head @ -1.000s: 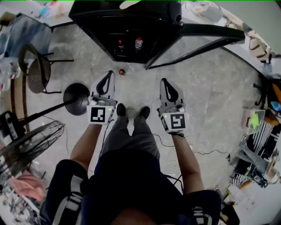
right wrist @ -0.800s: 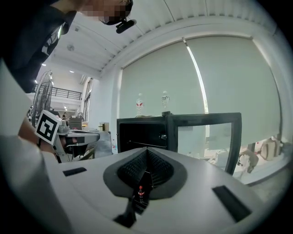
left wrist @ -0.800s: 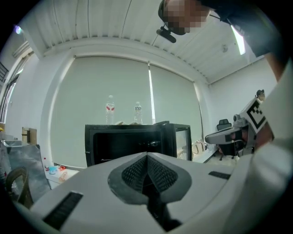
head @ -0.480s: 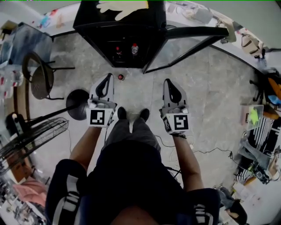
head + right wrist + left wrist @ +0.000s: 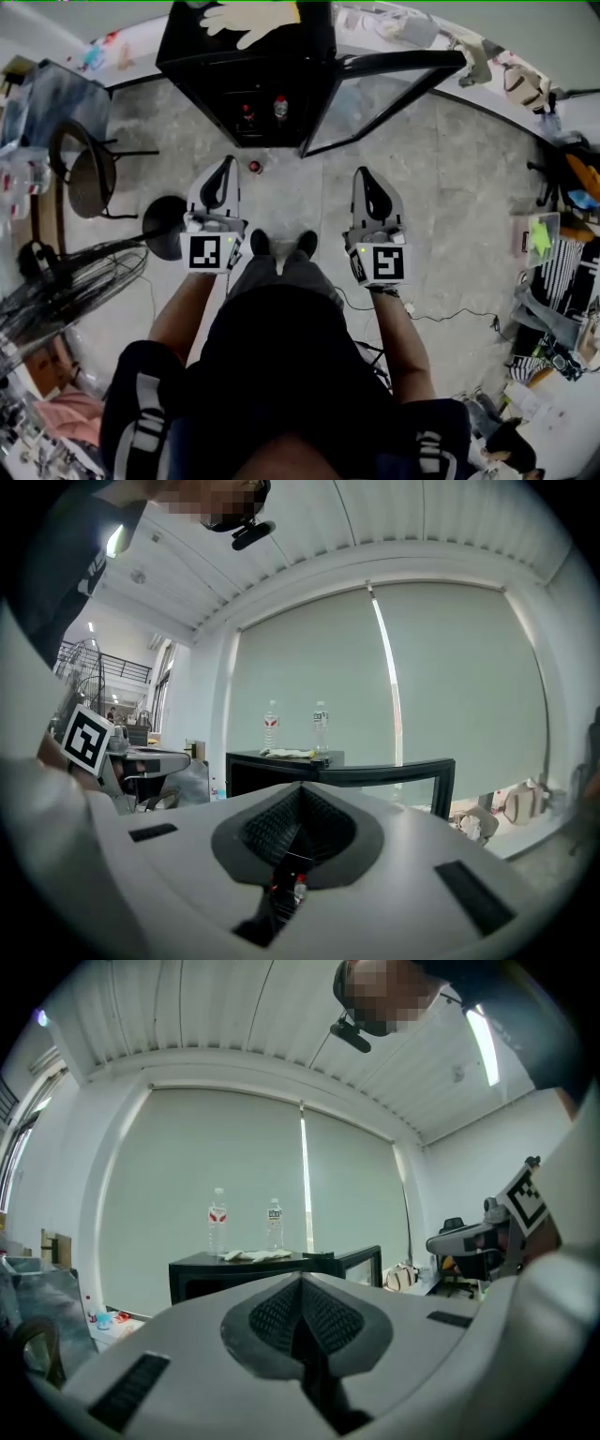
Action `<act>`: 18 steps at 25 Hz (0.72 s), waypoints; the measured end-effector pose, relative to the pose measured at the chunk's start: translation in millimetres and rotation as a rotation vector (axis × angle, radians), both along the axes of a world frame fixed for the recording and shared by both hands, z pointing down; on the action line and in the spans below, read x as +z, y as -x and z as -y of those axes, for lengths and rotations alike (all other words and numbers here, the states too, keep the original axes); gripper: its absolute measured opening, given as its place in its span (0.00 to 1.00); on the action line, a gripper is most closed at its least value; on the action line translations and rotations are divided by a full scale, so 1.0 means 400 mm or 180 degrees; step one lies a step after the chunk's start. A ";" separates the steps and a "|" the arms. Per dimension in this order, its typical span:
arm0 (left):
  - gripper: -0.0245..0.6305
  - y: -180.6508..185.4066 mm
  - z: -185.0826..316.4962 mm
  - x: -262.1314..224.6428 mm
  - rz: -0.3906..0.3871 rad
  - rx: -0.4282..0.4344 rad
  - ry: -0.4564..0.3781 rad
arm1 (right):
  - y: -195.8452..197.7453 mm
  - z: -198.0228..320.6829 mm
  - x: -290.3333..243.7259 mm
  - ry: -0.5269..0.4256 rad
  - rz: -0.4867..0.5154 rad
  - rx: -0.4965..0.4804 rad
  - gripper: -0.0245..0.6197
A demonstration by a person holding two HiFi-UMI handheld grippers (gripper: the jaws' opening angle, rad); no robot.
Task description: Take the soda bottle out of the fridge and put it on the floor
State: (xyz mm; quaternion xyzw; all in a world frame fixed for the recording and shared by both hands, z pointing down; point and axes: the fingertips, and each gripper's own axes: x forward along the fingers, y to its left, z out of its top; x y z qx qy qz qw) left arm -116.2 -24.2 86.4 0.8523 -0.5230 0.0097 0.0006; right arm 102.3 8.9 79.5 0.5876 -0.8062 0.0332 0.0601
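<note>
A black fridge (image 5: 202,70) stands ahead with its glass door (image 5: 394,75) swung open to the right. Inside it I see a dark bottle with a red cap (image 5: 247,111) and a paler bottle (image 5: 279,106). A small red-capped bottle (image 5: 253,167) stands on the floor in front of the fridge, just right of my left gripper (image 5: 228,161). That gripper is shut and holds nothing, with its jaws meeting at the tip (image 5: 301,1279). My right gripper (image 5: 361,172) is also shut and empty (image 5: 300,789), held level with the left and short of the fridge.
Two water bottles (image 5: 217,1221) and a pale cloth (image 5: 246,17) lie on top of the fridge. A chair (image 5: 89,173), a round lamp base (image 5: 167,225) and a fan (image 5: 66,291) crowd the left. Cables (image 5: 431,323) and cluttered shelves (image 5: 553,272) are on the right.
Both grippers stay shut and side by side above the floor. The fridge sits a little higher and smaller in the head view, as the view has drawn back slightly.
</note>
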 end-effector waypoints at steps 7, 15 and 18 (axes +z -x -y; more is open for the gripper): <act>0.07 -0.010 -0.014 -0.020 0.0016 0.0050 -0.0001 | -0.016 -0.010 -0.022 -0.0052 -0.0072 0.0133 0.07; 0.07 0.002 -0.031 -0.040 0.0050 0.0043 0.0016 | -0.016 -0.026 -0.040 -0.0036 -0.0151 0.0203 0.07; 0.07 0.004 -0.035 -0.038 0.0040 0.0033 0.0016 | -0.010 -0.028 -0.042 -0.0073 -0.0145 0.0203 0.07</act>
